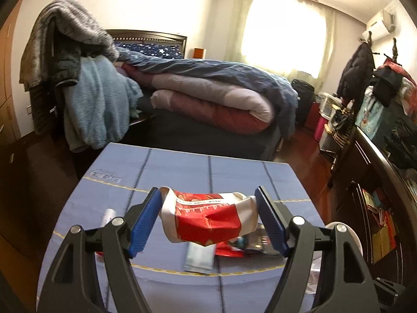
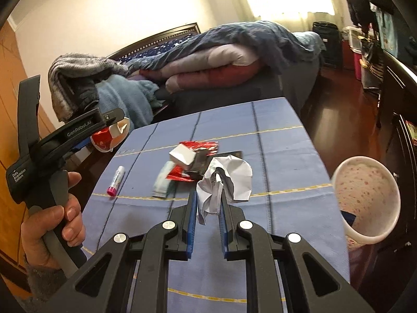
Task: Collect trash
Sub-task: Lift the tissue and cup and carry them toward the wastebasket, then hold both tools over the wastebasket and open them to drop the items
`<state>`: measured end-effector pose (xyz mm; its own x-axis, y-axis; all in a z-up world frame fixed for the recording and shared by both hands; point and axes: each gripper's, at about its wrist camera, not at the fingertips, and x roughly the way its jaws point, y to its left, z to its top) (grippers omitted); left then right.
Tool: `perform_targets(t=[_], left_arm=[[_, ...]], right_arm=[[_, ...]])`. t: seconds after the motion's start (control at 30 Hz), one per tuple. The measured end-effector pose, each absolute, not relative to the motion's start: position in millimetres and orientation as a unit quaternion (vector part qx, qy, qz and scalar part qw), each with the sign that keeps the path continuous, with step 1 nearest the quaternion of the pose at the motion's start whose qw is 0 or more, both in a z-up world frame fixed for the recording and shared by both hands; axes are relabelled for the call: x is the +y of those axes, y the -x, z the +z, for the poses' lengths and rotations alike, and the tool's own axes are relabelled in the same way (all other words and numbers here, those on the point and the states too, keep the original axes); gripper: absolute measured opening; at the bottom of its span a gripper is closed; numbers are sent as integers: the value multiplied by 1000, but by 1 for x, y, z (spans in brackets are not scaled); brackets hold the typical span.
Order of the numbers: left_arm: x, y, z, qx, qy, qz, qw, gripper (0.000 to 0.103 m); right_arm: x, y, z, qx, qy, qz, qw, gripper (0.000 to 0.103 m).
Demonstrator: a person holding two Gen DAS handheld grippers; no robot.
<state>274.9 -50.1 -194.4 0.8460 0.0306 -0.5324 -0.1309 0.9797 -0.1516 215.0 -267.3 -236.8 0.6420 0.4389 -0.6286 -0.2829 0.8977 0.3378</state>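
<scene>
My left gripper (image 1: 208, 200) is shut on a red and white crumpled bag (image 1: 206, 219) and holds it above the blue table (image 1: 182, 172); it also shows in the right wrist view (image 2: 109, 137), lifted at the table's left edge. My right gripper (image 2: 208, 198) is shut on a crumpled white paper (image 2: 229, 180) just above the table (image 2: 286, 156). More trash lies mid-table: a red foil wrapper (image 2: 200, 146), a small white box (image 2: 182, 156), a pale blue sachet (image 2: 163, 182) and a dark packet (image 2: 229, 155). A white trash bin (image 2: 367, 198) stands at the table's right edge.
A glue stick with a pink cap (image 2: 116, 181) lies on the table's left part. A bed with folded quilts (image 1: 208, 96) stands behind the table. A chair draped with clothes (image 1: 78, 78) is at the left. A dark cabinet (image 1: 378, 182) lines the right.
</scene>
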Motion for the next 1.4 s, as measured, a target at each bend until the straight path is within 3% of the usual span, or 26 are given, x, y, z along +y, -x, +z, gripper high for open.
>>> perform_targets(t=[0.57, 1.4], left_arm=[[-150, -296, -195, 284, 45, -43, 957, 74], [-342, -346, -246, 328, -21, -197, 924, 74]], right_arm=[[-360, -215, -241, 347, -151, 131, 916, 16], [-510, -233, -289, 348, -214, -7, 913, 16]])
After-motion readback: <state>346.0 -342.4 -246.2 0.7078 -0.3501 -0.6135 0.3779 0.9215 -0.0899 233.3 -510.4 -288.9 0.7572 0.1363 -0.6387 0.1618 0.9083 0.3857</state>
